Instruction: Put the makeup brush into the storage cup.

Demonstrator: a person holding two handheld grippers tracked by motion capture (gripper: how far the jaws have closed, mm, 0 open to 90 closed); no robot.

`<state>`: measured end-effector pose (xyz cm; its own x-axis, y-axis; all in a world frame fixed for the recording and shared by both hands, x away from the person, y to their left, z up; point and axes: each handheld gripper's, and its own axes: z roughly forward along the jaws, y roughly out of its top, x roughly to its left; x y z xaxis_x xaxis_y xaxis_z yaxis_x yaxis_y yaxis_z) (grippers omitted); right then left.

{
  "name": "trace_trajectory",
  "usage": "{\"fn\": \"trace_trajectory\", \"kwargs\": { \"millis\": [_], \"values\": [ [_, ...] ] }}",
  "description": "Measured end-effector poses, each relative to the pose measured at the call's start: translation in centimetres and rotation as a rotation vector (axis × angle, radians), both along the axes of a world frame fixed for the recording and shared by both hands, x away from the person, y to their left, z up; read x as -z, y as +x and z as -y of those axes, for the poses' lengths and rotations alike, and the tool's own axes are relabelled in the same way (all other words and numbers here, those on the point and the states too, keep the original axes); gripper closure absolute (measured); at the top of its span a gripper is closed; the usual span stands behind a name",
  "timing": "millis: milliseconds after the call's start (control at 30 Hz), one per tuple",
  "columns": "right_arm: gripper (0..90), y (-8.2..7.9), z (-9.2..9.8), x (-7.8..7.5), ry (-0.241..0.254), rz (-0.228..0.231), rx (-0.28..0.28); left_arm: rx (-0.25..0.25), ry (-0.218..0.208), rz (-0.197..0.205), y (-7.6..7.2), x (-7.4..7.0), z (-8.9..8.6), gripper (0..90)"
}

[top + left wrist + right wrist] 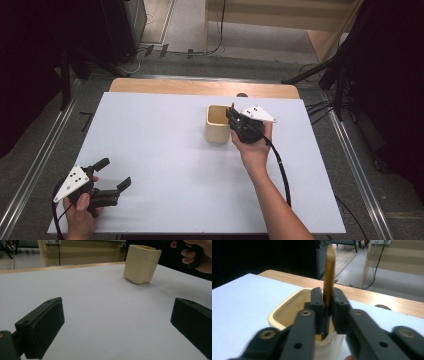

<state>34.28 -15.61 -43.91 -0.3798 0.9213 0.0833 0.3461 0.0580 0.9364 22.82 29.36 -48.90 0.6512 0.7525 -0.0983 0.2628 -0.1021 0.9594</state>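
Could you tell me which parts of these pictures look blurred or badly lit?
Right gripper view: the near jaw linkages are blurred, while the wooden stick is sharper. Left gripper view: the cream cup casts a soft shadow. High view: the surroundings fall into darkness.

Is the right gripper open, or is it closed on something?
Closed. In the right gripper view, the right gripper has its jaws pressed against a flat wooden stick, which stands upright over the cream cup.

The surface (165, 150) looks like smooth white matt sheet over wood. The cup (218, 125) is cream, smooth and dull. A thin wooden stick (329, 272) looks smooth. The jaws are black matt plastic.
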Motion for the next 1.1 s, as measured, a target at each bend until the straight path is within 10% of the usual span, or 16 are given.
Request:
{"fn": "trace_trajectory", "kwargs": {
  "millis": [333,1100],
  "values": [
    [0.8,-2.3,1.9,-0.3,0.019,0.001,-0.067,0.004,-0.004,0.001,0.0,0.0,0.1,0.0],
    [0.0,-9.4,8.1,3.9,-0.010,0.001,-0.038,0.016,0.005,0.014,-0.3,-0.3,0.8,0.0]
  ]
}}
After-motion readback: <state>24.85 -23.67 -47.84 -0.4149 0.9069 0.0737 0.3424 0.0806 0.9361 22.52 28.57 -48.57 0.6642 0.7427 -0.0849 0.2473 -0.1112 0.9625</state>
